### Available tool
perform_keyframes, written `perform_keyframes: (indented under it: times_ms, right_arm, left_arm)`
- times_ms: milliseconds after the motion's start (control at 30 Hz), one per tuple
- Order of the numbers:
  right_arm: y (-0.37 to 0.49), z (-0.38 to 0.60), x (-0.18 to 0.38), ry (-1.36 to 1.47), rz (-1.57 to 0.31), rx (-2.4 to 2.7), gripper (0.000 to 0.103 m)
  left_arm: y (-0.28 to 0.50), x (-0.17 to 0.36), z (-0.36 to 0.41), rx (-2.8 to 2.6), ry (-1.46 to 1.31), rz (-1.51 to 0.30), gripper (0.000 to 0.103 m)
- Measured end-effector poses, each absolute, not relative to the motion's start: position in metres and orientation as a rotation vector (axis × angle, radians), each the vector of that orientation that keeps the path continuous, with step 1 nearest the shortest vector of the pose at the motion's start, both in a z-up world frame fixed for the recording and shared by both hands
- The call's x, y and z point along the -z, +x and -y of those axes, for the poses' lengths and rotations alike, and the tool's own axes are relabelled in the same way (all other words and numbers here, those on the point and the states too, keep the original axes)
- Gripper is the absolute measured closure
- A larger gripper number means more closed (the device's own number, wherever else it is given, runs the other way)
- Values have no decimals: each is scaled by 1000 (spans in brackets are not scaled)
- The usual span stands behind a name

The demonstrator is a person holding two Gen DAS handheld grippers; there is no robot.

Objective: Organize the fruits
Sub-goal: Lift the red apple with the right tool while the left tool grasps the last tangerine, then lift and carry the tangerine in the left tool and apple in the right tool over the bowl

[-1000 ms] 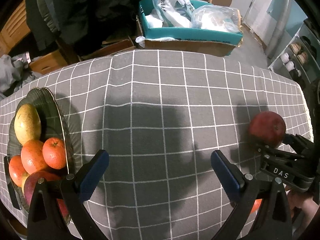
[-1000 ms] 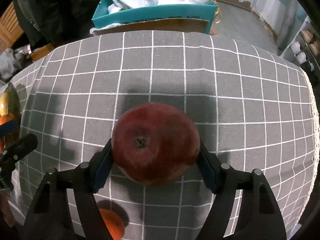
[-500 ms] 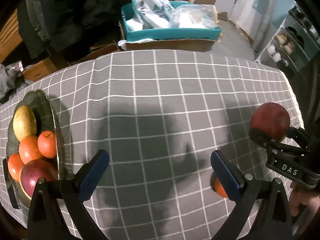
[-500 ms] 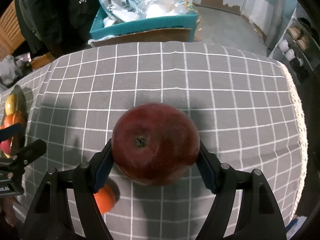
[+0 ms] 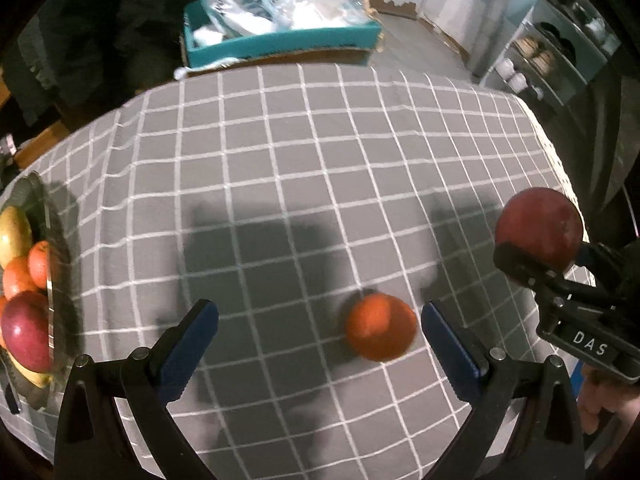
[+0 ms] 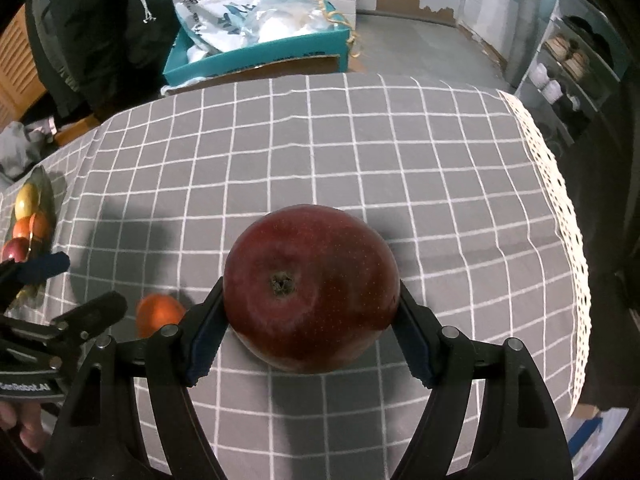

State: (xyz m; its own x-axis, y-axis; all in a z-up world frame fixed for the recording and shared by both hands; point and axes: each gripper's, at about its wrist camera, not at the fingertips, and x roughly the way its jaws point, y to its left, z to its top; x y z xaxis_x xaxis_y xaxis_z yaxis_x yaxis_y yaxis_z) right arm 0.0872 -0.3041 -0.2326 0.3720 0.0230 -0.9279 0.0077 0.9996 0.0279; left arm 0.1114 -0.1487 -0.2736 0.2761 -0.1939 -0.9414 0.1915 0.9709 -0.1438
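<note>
Grey checked tablecloth [image 5: 320,160] covers the table; cluttered room behind, with a teal box [image 5: 280,40] holding white plastic bags on the floor past the far edge and shelving at right.

Progress, judged from the layout: partly done. The dark fruit plate [image 5: 54,264] at the table's left edge already holds a yellow-green fruit [image 5: 14,232], at least two oranges [image 5: 38,264] and a red apple [image 5: 24,336]; something yellow shows under the apple, possibly a banana, the edge of the fisheye view is too warped to tell. Two fruits are not yet on the plate.

First: a big dark-red apple [image 6: 310,294], pinched between the blue pads of the right gripper [image 6: 310,320], calyx end facing the camera, carried clear of the cloth. In the left wrist view it sits at far right, well apart from the plate.

Second: a loose orange [image 5: 382,328] lying on the cloth near the front edge, just beside the right-hand finger of the left gripper [image 5: 320,340]. Those jaws are spread wide with nothing in them, orange between them but off-centre, not touched. It looks blurred.

Left to do: apple across to the plate, then pick up the orange and add it. The plate looks crowded, so the round apple may roll off the pile.
</note>
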Motion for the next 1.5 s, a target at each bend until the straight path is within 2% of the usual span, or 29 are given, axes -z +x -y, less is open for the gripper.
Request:
perform_keyframes:
  times_ms: [533, 633, 700, 833, 900, 933, 1500]
  right_arm:
    - [75, 328, 243, 83, -1203, 8, 27]
    - [75, 328, 244, 84, -1207, 4, 27]
    - [75, 328, 244, 85, -1208, 2, 27]
    - [75, 327, 245, 86, -1209, -3, 27]
    - [75, 325, 245, 86, -1207, -5, 27]
    - [76, 325, 245, 85, -1207, -8, 27]
    - [77, 310, 222, 19, -1134, -20, 27]
  left_arm:
    - [97, 297, 182, 330, 1, -1306, 1]
    - [97, 297, 186, 349, 6, -1302, 11]
    - [96, 300, 191, 359, 16, -1311, 23]
    - [93, 304, 198, 369, 37, -1315, 39]
    - [92, 304, 199, 361, 51, -1308, 53]
    - [93, 303, 199, 356, 56, -1301, 55]
    - [97, 260, 172, 323, 30, -1185, 56]
